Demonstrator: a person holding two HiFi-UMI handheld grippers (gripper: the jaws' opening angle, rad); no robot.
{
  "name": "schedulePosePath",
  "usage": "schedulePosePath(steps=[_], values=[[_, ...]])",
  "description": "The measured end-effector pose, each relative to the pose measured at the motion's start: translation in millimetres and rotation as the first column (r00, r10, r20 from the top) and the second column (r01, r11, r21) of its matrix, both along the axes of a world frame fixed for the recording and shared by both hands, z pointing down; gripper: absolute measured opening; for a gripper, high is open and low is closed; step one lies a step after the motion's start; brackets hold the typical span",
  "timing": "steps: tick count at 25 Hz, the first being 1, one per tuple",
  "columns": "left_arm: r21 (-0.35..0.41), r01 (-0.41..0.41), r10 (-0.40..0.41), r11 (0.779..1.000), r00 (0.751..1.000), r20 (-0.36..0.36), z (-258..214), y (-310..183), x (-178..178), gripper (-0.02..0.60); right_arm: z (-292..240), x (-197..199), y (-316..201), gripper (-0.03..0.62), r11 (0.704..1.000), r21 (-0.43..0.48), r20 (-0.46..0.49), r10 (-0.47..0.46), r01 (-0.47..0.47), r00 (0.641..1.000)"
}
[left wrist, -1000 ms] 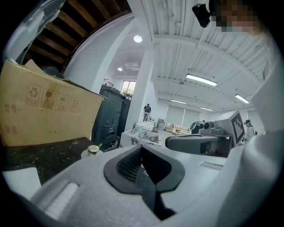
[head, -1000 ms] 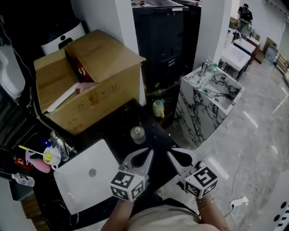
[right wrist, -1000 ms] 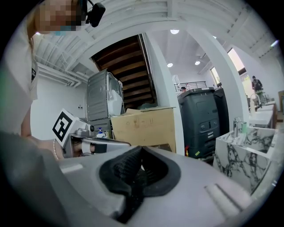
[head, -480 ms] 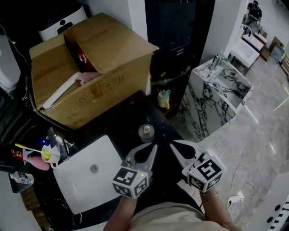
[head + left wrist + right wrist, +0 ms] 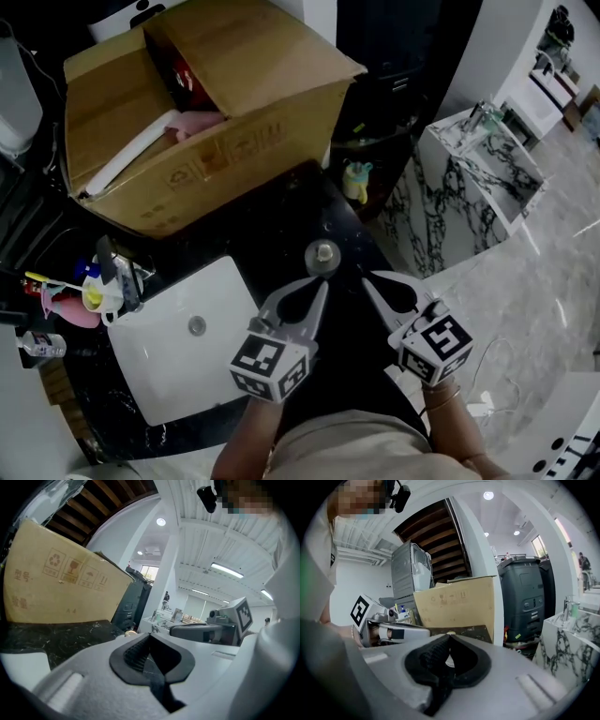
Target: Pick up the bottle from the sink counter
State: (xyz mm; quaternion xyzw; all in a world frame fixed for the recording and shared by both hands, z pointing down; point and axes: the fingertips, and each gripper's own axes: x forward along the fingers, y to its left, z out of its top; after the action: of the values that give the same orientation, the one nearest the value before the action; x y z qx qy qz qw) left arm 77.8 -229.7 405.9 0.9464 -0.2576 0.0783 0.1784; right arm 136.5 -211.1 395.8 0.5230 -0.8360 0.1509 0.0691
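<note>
The bottle stands upright on the black marble counter, seen from above as a round pale cap. My left gripper is shut and empty, with its tip just short of the bottle on the near side. My right gripper is also shut and empty, to the right of the bottle and slightly nearer. In the left gripper view the closed jaws fill the foreground and the bottle's cap peeks over them. The right gripper view shows its closed gripper, and the left gripper beside it.
A big open cardboard box sits at the back of the counter. The white sink basin lies left of my left gripper, with a faucet and toiletries beyond. The counter ends right of the bottle; a marble washstand stands below.
The head view has swung, so the box and counter sit higher and further right in the picture. Both grippers stay shut and have edged slightly closer to the bottle.
</note>
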Motion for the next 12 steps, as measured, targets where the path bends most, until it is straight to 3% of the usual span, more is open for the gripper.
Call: schedulePosePath(steps=[2, 6, 12], values=[[0.013, -0.025, 0.025, 1.0, 1.0, 0.007, 2, 1, 1, 0.002, 5, -1, -4, 0.003, 1.0, -0.014, -0.011, -0.02, 0.02, 1.0], [0.055, 0.014, -0.015, 0.998, 1.0, 0.02, 2, -6, -3, 0.002, 10, 2, -8, 0.003, 0.999, -0.026, 0.002, -0.047, 0.047, 0.999], [0.035, 0.025, -0.028, 0.999, 0.997, 0.074, 17, -2, 1, 0.003, 22, 7, -10, 0.003, 0.994, -0.057, 0.025, -0.092, 0.093, 0.995]])
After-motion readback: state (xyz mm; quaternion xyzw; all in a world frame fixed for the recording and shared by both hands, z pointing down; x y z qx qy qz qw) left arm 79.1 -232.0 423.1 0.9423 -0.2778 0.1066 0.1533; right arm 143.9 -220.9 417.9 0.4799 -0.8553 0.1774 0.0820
